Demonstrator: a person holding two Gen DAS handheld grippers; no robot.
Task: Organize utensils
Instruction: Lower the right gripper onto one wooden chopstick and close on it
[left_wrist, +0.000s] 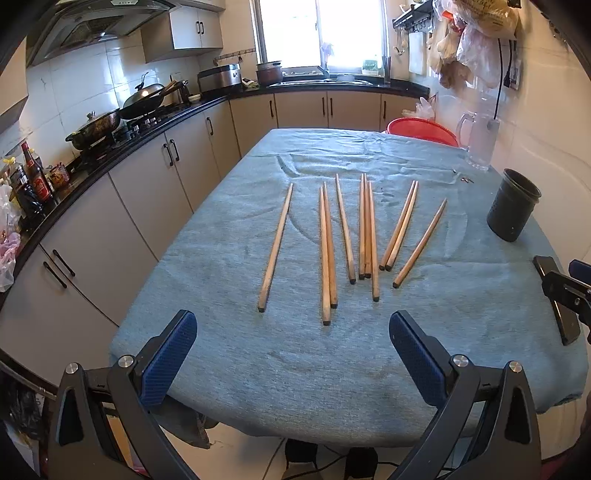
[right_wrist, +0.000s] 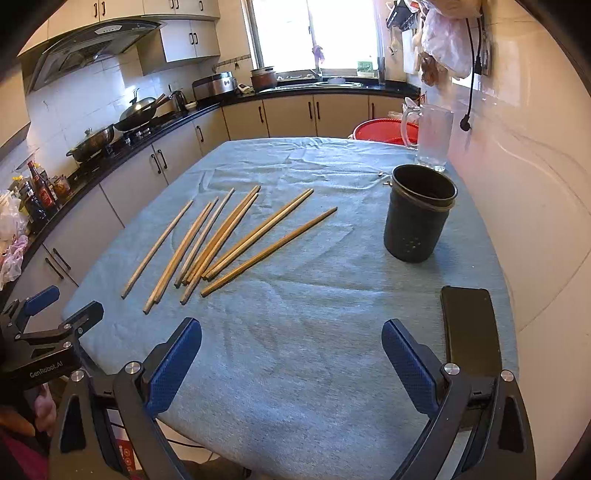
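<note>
Nine slim wooden chopsticks (left_wrist: 364, 229) lie flat mid-table, long axes running away from the grippers, dark butt ends nearest, narrow ends fanned toward the window. A round black holder (right_wrist: 419, 212) stands upright to their right on wrinkled blue-grey cloth (left_wrist: 295, 369) in a kitchen. Left gripper (left_wrist: 293, 354) and right gripper (right_wrist: 291, 360) both gape wide, holding nothing

Nine wooden chopsticks (left_wrist: 364, 230) lie on the blue-grey cloth (left_wrist: 295, 369). One dark utensil holder (right_wrist: 419, 214) stands on it, one black phone (right_wrist: 471, 328) lies flat, and one clear glass mug (right_wrist: 430, 134) stands at the far edge. One red basin (right_wrist: 376, 130) shows behind the table.
</note>
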